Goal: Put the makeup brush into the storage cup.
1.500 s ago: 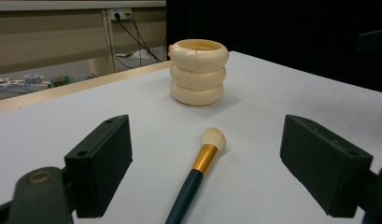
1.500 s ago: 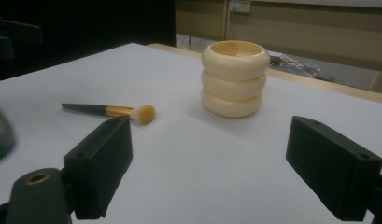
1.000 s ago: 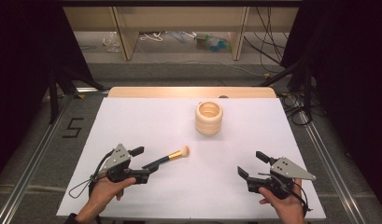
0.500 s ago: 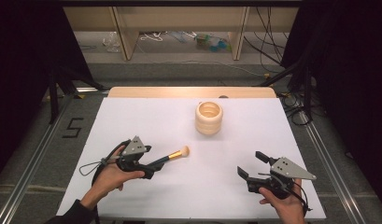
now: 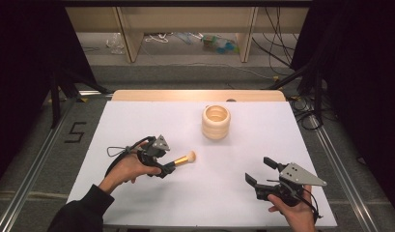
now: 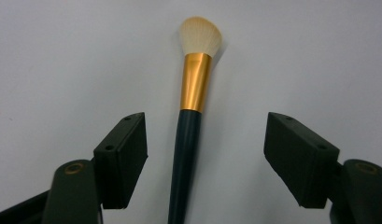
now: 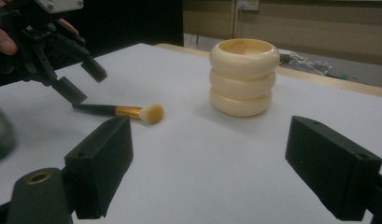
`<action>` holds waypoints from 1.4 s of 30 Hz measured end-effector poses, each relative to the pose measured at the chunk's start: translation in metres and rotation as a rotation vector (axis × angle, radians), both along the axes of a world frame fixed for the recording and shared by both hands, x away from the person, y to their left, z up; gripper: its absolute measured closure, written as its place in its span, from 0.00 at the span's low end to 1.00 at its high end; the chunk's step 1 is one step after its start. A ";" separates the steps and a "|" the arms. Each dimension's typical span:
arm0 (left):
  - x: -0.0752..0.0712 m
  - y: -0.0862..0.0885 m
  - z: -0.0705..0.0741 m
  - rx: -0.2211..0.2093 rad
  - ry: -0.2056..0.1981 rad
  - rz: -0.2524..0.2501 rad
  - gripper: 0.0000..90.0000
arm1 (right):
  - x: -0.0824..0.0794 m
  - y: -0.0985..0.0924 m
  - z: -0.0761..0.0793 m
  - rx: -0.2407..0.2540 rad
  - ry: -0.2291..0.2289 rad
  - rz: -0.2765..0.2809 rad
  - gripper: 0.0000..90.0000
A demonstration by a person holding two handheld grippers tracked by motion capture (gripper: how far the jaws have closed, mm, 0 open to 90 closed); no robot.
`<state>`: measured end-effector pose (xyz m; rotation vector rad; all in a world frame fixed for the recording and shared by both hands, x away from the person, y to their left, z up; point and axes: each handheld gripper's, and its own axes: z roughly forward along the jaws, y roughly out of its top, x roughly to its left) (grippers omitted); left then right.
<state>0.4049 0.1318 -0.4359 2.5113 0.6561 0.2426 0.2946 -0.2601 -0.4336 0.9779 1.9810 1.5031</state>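
A makeup brush point(image 5: 184, 158) with a dark handle, gold ferrule and pale bristles lies flat on the white table. My left gripper point(image 5: 167, 169) is lowered over its handle with one jaw on each side. In the left gripper view the brush point(image 6: 195, 93) runs up between the jaws and a gap shows on both sides. The jaws have just been closing and neither pad touches the handle. My right gripper point(image 5: 258, 170) rests open at the front right, holding nothing. From the right gripper view, the left gripper point(image 7: 86, 79) hangs over the brush point(image 7: 128, 111).
A cream ribbed cup point(image 5: 216, 122) stands upright behind the brush, near the table's middle; it is also in the right gripper view point(image 7: 244, 77). The white sheet point(image 5: 137, 121) covers the table. Cables and clutter lie on the floor beyond the far edge.
My left gripper moved forward and right, from beside the brush's handle end to over the handle, and its jaws narrowed. The right gripper stayed put.
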 end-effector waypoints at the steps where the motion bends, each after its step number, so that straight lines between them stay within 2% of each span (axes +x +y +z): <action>1: 0.002 -0.001 -0.001 0.012 0.011 -0.012 0.34 | 0.000 0.000 0.000 -0.010 -0.004 -0.009 0.18; 2: 0.005 -0.002 -0.002 0.033 0.026 -0.021 0.33 | 0.000 0.000 0.000 -0.012 -0.001 -0.006 0.18; 4: 0.009 -0.003 -0.003 0.050 0.039 -0.020 0.34 | 0.000 0.001 0.000 -0.012 -0.002 -0.002 0.18; 11: 0.016 -0.010 -0.003 0.120 0.044 -0.042 0.36 | 0.000 0.000 0.000 -0.010 0.002 0.002 0.19; 13: 0.016 -0.013 -0.004 0.131 0.063 -0.022 0.36 | 0.000 0.001 -0.001 -0.009 0.002 0.005 0.19; 14: 0.018 -0.014 -0.004 0.147 0.057 -0.041 0.37 | 0.000 0.001 -0.001 -0.007 0.003 0.007 0.19; 16: 0.015 -0.018 -0.007 0.144 0.112 -0.001 0.38 | 0.000 0.001 -0.001 -0.004 0.004 0.012 0.19; 18: 0.021 -0.019 -0.009 0.186 0.087 -0.044 0.39 | 0.000 0.001 -0.001 -0.003 0.005 0.012 0.19; 19: 0.021 -0.019 -0.010 0.177 0.118 -0.018 0.40 | 0.000 0.001 -0.001 -0.010 0.002 0.005 0.19; 20: 0.025 -0.019 -0.011 0.189 0.097 -0.039 0.41 | 0.000 0.001 -0.001 -0.009 0.004 0.007 0.19; 21: 0.026 -0.019 -0.011 0.193 0.099 -0.038 0.41 | 0.000 0.001 -0.001 -0.009 0.004 0.007 0.19; 28: 0.031 -0.025 -0.012 0.234 0.125 -0.047 0.45 | 0.000 0.001 -0.001 -0.005 0.006 0.014 0.19; 31: 0.033 -0.029 -0.014 0.249 0.149 -0.054 0.48 | 0.000 0.002 -0.001 -0.003 0.010 0.017 0.19; 37: 0.038 -0.033 -0.016 0.268 0.169 -0.060 0.55 | 0.000 0.002 -0.001 -0.005 0.011 0.018 0.19; 39: 0.038 -0.034 -0.016 0.273 0.171 -0.068 0.61 | 0.000 0.001 -0.001 -0.006 0.010 0.019 0.19; 42: 0.041 -0.036 -0.018 0.304 0.191 -0.075 0.63 | 0.000 0.002 -0.002 0.000 0.006 0.021 0.19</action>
